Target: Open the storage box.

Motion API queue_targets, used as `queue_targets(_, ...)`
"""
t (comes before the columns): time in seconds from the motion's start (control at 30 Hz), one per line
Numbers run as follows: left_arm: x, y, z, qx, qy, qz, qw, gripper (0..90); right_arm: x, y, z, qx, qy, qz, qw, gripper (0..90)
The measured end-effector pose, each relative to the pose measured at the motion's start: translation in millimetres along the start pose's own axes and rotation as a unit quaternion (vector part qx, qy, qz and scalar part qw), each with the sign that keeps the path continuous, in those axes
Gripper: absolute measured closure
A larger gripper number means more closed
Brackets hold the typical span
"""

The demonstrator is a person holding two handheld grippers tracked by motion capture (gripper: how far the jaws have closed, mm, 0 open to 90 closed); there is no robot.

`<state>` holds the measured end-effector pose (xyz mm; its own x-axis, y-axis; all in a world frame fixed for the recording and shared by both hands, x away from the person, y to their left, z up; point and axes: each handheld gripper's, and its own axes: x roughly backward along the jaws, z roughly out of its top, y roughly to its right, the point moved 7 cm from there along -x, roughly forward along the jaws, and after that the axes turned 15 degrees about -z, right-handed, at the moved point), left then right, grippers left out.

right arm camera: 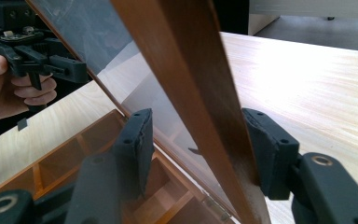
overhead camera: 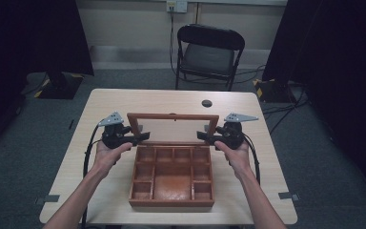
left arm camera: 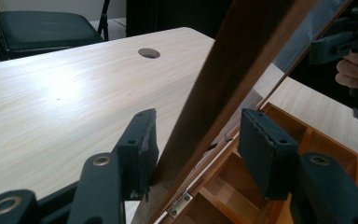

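A brown wooden box [overhead camera: 171, 202] with several compartments stands open on the table, and its glass-paned lid [overhead camera: 172, 116] is raised upright at the back. My left gripper [overhead camera: 143, 137] straddles the lid's left side rail [left arm camera: 242, 56]. Its outer pad [left arm camera: 142, 144] lies against the wood, and a gap shows on the box side. My right gripper [overhead camera: 202, 137] straddles the right rail [right arm camera: 182, 70] the same way. Its outer pad [right arm camera: 265, 154] is on the wood and the inner pad stands off it. Each gripper view shows the other gripper through the glass.
The light wooden table [overhead camera: 109, 114] has a round cable hole [overhead camera: 207, 103] behind the lid. A black folding chair [overhead camera: 208, 52] stands past the far edge. Bare tabletop lies on both sides of the box. Dark curtains hang at left and right.
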<state>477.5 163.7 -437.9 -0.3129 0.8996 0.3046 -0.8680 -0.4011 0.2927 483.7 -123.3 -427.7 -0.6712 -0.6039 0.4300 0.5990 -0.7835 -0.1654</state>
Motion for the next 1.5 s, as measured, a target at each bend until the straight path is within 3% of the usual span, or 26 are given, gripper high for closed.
queue_targets(0.27, -3.7, -5.1, -5.5, -0.002, -0.008, 0.016, 0.9998, 47.3, -7.0, 4.3, -2.8, -0.005, -0.005, -0.002, 1.0, 46.6)
queue_targets(0.37, -3.5, -8.1, -6.1, 0.012, 0.005, 0.01, 0.9999, 47.5, -8.9, 6.7, -3.7, -0.004, -0.006, -0.008, 0.9999, 47.6)
queue_targets(0.97, -14.2, -24.0, -13.9, 0.022, -0.003, 0.018, 0.9996, 47.6, -27.3, 15.7, -7.5, -0.012, 0.001, -0.022, 0.9997, 47.9)
queue_targets(1.3, -18.3, -34.7, -14.4, 0.045, 0.015, 0.021, 0.9987, 49.6, -39.1, 21.0, -5.8, -0.013, 0.003, -0.049, 0.9987, 46.7)
queue_targets(1.5, -20.9, -41.0, -15.1, 0.055, 0.012, 0.021, 0.9982, 50.2, -45.2, 25.0, -5.8, -0.019, -0.002, -0.054, 0.9983, 46.4)
